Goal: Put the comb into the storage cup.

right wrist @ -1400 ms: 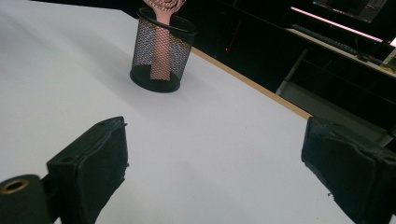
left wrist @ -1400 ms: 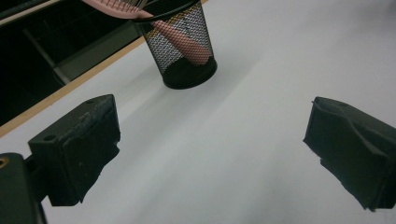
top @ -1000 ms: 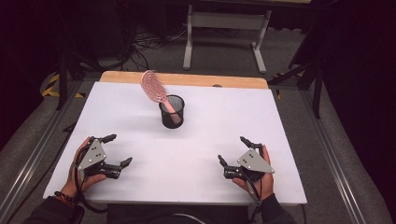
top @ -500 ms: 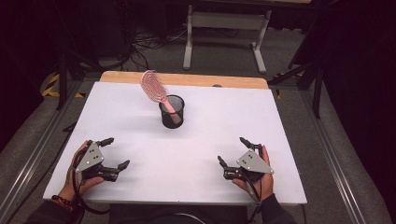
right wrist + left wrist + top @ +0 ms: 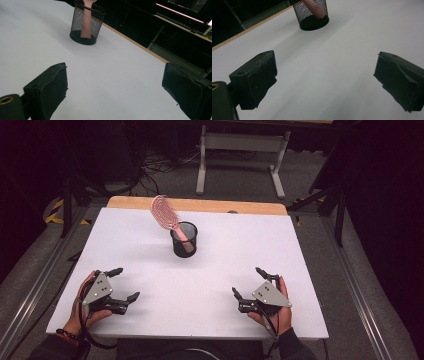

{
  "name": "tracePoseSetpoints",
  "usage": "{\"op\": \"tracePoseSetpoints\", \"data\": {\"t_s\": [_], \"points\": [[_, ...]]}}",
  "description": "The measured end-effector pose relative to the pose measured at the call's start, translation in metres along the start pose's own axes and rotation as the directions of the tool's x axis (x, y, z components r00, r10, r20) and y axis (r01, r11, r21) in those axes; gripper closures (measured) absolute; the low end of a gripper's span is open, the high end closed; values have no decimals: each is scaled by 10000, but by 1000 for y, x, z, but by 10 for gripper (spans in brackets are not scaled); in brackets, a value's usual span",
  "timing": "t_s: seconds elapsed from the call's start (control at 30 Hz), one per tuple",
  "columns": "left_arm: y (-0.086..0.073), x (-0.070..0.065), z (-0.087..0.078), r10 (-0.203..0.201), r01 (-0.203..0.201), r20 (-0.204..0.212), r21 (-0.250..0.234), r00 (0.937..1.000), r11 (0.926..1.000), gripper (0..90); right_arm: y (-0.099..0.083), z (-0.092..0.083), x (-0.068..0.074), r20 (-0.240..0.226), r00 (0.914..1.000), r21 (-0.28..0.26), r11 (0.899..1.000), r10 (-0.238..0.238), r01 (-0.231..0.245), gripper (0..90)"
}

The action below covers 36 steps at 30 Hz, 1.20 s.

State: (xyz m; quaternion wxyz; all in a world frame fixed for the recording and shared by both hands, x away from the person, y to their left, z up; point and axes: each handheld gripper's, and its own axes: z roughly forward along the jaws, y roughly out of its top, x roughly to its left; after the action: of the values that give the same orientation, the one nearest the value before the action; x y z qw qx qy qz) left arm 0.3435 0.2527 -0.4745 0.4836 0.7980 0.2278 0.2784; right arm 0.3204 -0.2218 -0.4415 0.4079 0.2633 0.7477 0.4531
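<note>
I hold the left hand-held gripper (image 5: 122, 285) low over the near left corner of the counter (image 5: 300, 250), jaws spread wide with nothing between them. The right hand-held gripper (image 5: 248, 282) sits mirrored at the near right corner, jaws likewise parted and empty. I judge this a neutral ready stance: both tools are kept well apart from the work so the middle of the counter stays unobstructed and either arm can advance without crossing the other.

The pink hairbrush (image 5: 165, 215) stands handle-down in the black mesh cup (image 5: 184, 240), which sits toward the far middle of the counter. The bristle head leans out over the cup's rim toward the far left; the handle rests against the inner wall, as the right gripper view shows through the mesh (image 5: 86, 23). The lean follows from the cup being wider than the handle, so the brush cannot stand upright.

In the left gripper view the cup base (image 5: 314, 22) lies ahead and slightly left of the gap between the jaws; in the right gripper view the cup is ahead and to the left. Both tools therefore point roughly at it.

Any approach should, in my judgement, allow for the light cup tipping or sliding if the leaning brush is pulled sideways rather than lifted along its handle.
</note>
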Motion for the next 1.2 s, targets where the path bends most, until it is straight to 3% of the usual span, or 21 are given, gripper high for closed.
{"op": "tracePoseSetpoints", "data": {"t_s": [0.23,1.2], "points": [[1,-2,3,191,-191,91,39,9998,9998,49,2,0,2,36,10000,-12,10000,-2,2,70],[1,0,5,-20,19,175,66,9998,10000,46,2,0,-1,25,10000,-56,10000,25,-25,65]]}}
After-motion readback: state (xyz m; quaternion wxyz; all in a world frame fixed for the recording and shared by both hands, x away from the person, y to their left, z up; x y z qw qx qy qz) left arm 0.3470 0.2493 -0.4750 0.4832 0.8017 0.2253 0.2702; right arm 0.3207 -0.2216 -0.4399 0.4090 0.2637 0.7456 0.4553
